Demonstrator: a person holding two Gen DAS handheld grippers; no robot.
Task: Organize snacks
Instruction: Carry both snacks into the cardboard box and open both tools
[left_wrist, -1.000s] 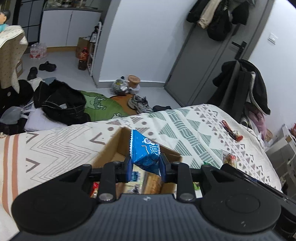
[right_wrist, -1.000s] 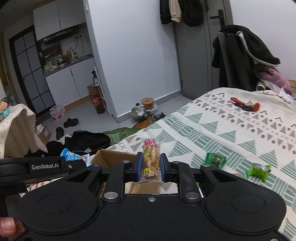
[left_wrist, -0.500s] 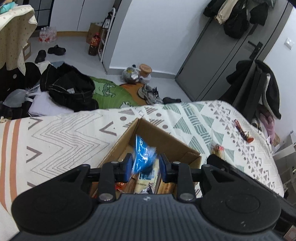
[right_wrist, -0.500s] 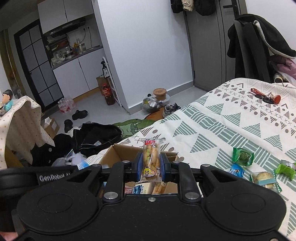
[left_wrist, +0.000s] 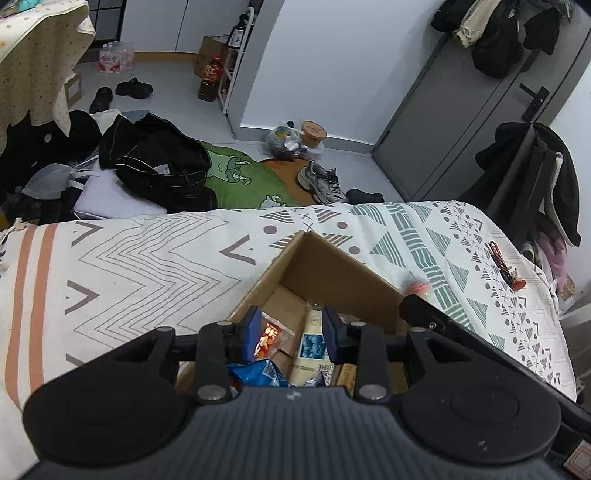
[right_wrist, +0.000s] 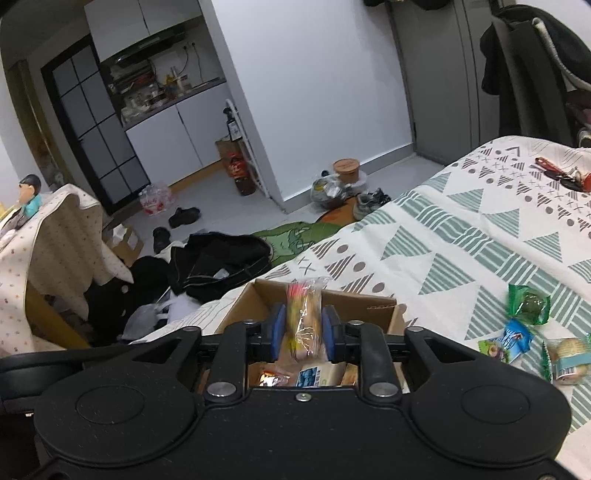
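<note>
Readable text: none can be made out with certainty in either view.
Blue-and-white packet (left_wrist: 313, 345) in the cardboard box (left_wrist: 332, 273): print at its lower edge, too small to read.
Orange packet (left_wrist: 269, 338) at 9 o'clock of it: yellow characters, blurred.
Bottle pack (left_wrist: 114, 61) on the floor, 11 o'clock in the left view: red lettering, illegible.
Dark bottle (right_wrist: 242, 173): red label, unreadable.

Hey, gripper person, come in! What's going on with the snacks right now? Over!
Left gripper open over the cardboard box, blue snack packet lying inside. Right gripper shut on the clear-wrapped bread snack, over the box. Nothing blocking.
</note>
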